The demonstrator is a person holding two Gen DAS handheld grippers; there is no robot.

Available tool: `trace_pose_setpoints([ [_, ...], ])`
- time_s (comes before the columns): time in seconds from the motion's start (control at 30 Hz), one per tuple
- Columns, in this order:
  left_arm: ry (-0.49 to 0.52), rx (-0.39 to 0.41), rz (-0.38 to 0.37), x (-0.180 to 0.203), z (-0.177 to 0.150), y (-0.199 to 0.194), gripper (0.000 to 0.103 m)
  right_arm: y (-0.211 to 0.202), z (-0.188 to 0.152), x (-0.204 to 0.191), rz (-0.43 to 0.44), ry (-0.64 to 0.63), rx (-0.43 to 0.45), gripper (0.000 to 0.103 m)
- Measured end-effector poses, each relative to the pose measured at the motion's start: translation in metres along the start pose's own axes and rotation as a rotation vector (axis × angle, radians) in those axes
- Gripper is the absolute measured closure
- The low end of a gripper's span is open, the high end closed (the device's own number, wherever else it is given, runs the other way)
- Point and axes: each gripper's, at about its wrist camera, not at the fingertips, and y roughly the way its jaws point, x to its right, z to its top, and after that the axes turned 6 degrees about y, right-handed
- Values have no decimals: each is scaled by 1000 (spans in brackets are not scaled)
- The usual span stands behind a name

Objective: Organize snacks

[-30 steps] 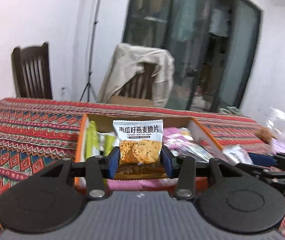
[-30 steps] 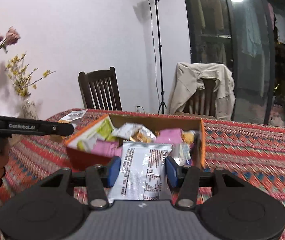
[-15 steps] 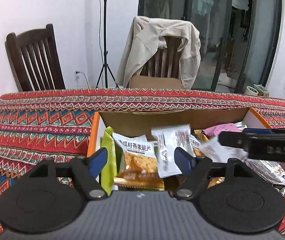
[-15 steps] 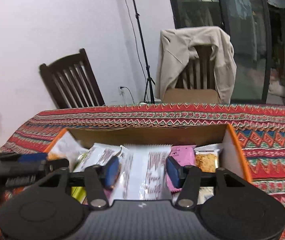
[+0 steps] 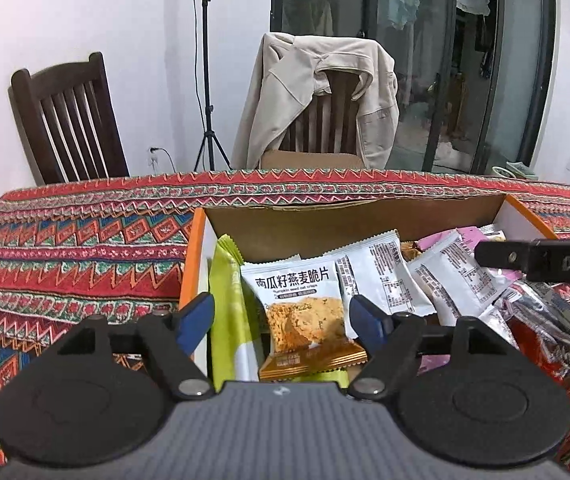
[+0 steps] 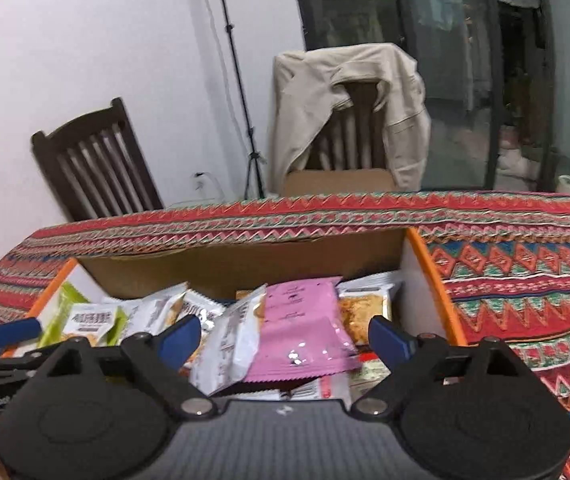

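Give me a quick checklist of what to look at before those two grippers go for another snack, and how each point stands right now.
1. Left gripper let go: ok. Its pads stand clear of the pumpkin seed oat crisp packet between them.
2. Right gripper let go: ok. Its jaws are opening, and the white packet and pink packet lie loose between them.
3. Dropped packets inside the cardboard box: ok, all lie within its walls.
4. Grippers apart from each other: ok, though close together over the box.
5. Room left in the box: cannot tell; packets overlap.
6. More snacks waiting on the patterned tablecloth: cannot tell.
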Motion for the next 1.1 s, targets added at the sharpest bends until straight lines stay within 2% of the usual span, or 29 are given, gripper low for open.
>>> trace_pose_setpoints([
  [0.1, -25, -14, -22, -4, 2, -9, 26, -2, -1, -3, -29, -13, -3, 12],
  [0.27, -16, 37, 3, -3, 8, -55, 26, -31, -3, -11, -7, -45, 53, 12],
  [0.4, -14, 77, 29, 1, 13, -102, 24, -81, 2, -17, 24, -86, 80, 12],
  [0.53, 7, 152, 14, 10, 2, -162, 23, -143, 0, -16, 18, -152, 122, 11],
  [0.67, 6, 241, -16, 20, -28, -226, 19, -210, -17, -9, 20, -203, 176, 8],
  [0.8, -2, 320, -21, 35, -70, -285, 3, -276, -53, 0, 36, -224, 225, 7],
  [0.97, -18, 429, -1, 61, -141, -358, 0, -354, -120, 7, 88, -225, 310, 0],
  [1.1, -10, 465, 27, 85, -194, -398, 0, -401, -178, 8, 110, -232, 354, 0],
])
